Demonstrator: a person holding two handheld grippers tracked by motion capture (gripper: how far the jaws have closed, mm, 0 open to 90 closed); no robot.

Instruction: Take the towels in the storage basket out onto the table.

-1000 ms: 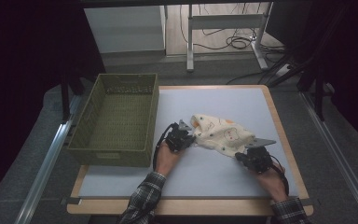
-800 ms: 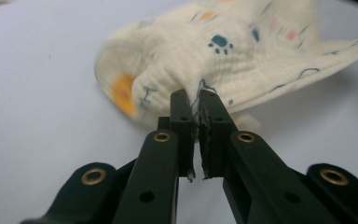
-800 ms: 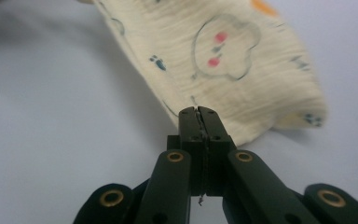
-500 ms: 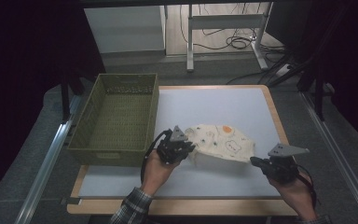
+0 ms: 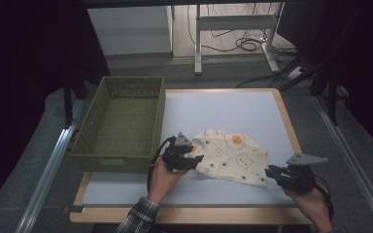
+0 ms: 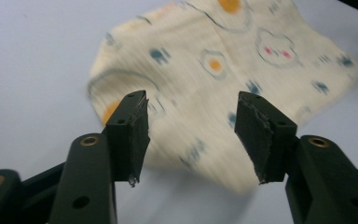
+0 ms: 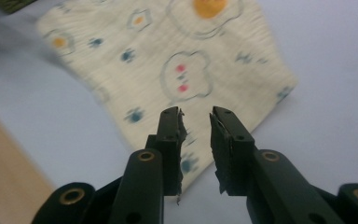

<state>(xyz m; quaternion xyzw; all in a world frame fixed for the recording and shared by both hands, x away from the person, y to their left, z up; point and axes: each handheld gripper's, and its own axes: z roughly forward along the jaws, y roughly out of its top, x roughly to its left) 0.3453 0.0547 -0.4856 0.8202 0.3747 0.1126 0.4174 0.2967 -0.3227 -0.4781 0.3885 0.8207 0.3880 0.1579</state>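
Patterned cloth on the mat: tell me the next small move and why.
Probably bring both grippers back down to the cloth's near edge and grip it for another fold. It lies flat beside the green basket. The left gripper and right gripper have just been opening, and nothing sits between their jaws.

A: Where does the cloth [image 5: 233, 156] lie?

B: Flat on the table [image 5: 233, 109], toward six o'clock of its middle. The basket [image 5: 121, 124] stands at the cloth's nine to ten o'clock, along the table's left edge.

A: And the grippers?

B: The left gripper [image 5: 194, 158] sits at the cloth's nine o'clock, at its left edge, between cloth and basket. The right gripper [image 5: 271, 171] is at its four o'clock, just beside the lower right corner, apart from it.

A: Behind the table?

B: At twelve o'clock, a metal stand [image 5: 233, 29] with cables [image 5: 245, 44] on the floor.
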